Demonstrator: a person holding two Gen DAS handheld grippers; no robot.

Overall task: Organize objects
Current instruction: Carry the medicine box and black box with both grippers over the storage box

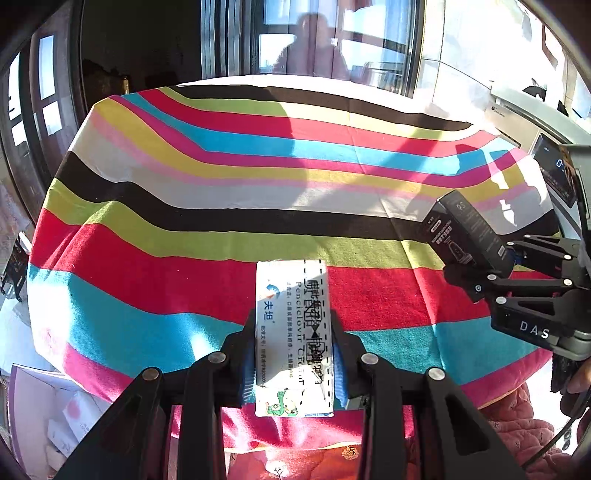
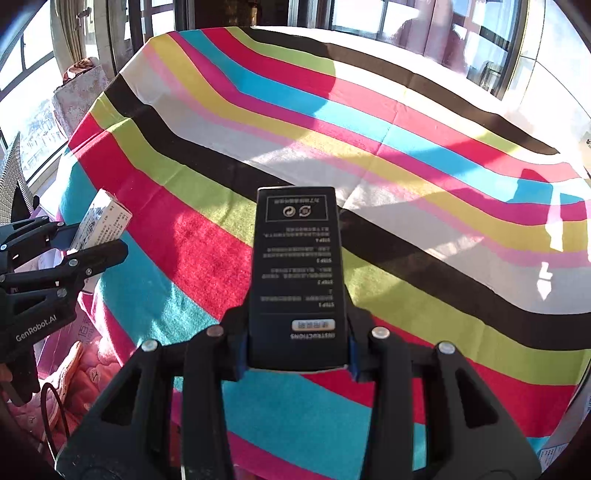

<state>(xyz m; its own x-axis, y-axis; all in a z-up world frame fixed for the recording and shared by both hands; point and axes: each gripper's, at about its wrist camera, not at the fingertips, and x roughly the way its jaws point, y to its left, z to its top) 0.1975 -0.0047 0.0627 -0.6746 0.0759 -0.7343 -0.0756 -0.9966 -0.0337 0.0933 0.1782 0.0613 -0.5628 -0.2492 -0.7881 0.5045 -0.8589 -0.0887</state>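
Striped cloth (image 1: 221, 177) covers table, sunlit. Left gripper (image 1: 293, 354) jaws clamp white box (image 1: 291, 332) above near edge; right gripper (image 2: 297, 350) jaws clamp black box (image 2: 297, 273), also above cloth.

Both wrist views face (steeply downward) one striped tablecloth (image 1: 221, 177).

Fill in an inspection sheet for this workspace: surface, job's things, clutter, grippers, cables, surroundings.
Surface: striped tablecloth covers the table, creased, sunlit.
Job's things: white cream box and black instruction-printed box, both held above the cloth.
Clutter: nothing seen on the cloth.
Grippers: left gripper shut on the white cream box; right gripper shut on the black instruction-printed box.
Cables: thin black cable loops beside the left gripper.
Surroundings: windows behind; open carton of packets below the table edge.
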